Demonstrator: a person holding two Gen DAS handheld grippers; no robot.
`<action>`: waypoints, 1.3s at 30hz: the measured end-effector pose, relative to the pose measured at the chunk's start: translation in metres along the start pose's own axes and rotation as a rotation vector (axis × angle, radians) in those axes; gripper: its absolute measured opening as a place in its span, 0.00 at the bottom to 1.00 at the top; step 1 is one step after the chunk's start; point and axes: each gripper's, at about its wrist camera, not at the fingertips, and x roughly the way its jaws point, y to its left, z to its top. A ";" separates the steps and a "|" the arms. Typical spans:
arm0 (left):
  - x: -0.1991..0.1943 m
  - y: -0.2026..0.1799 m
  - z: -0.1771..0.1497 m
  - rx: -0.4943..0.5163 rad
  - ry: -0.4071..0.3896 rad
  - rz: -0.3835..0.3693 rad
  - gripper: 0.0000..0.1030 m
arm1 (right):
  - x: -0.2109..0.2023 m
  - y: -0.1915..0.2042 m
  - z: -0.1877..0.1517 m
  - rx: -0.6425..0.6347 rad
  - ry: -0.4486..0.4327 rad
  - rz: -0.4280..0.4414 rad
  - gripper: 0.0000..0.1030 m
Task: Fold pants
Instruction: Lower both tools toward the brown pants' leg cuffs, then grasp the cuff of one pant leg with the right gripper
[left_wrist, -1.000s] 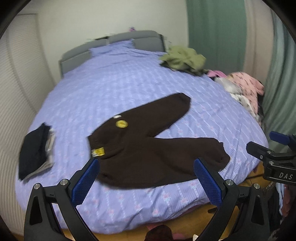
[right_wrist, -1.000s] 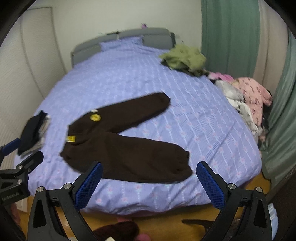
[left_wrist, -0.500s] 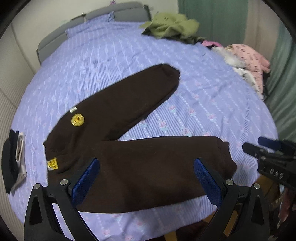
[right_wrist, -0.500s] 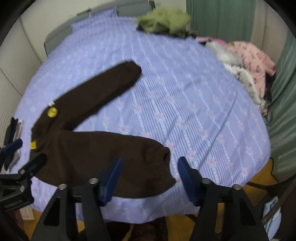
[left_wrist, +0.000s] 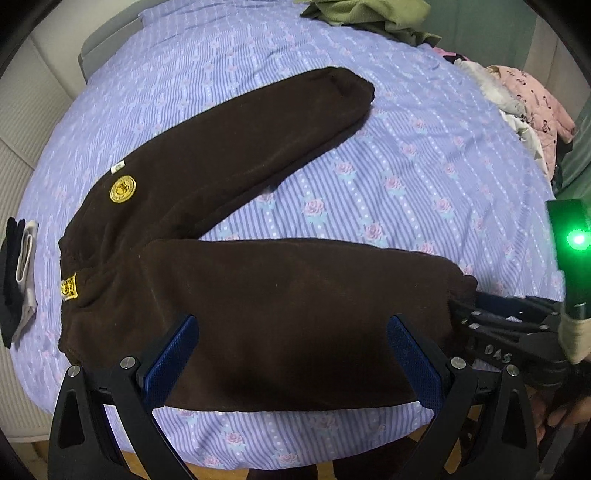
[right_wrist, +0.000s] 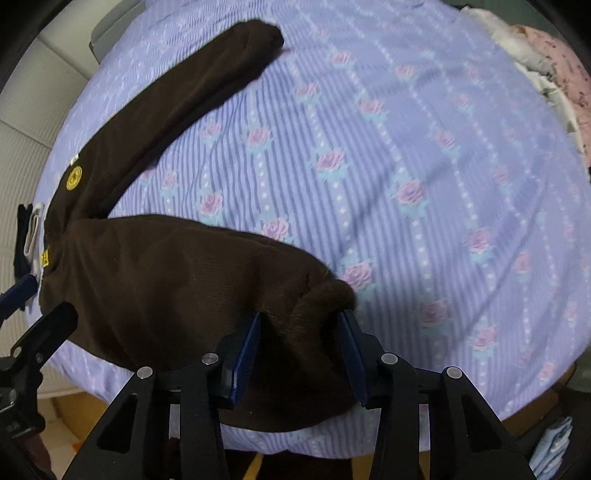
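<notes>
- Both grippers were brought closer to the brown pants (left_wrist: 280, 295); the right gripper (right_wrist: 299, 354) was narrowed, its blue pads pressed around the bunched leg cuff (right_wrist: 325, 295)
- The left gripper (left_wrist: 291, 362) was held spread wide over the near leg, nothing grasped
- Yellow badges (left_wrist: 122, 189) were seen; their writing was unreadable

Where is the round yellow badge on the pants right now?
In the left wrist view, the round yellow badge sits left of centre on the brown pants, near the waistband, beside a small white tag.

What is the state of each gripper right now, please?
Left gripper: open, over the near leg of the brown pants, gripping nothing.
Right gripper: partly closed around the near leg's cuff; firm grip cannot be told.
</notes>
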 end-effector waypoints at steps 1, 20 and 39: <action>0.000 -0.001 0.000 0.001 0.004 0.005 1.00 | 0.006 0.001 -0.001 -0.010 0.013 0.002 0.35; -0.006 0.017 -0.016 -0.034 0.006 0.032 1.00 | -0.041 -0.011 -0.012 0.027 -0.130 -0.274 0.73; -0.036 0.193 -0.096 -0.293 -0.011 0.057 1.00 | -0.048 0.113 -0.072 0.139 -0.075 -0.129 0.73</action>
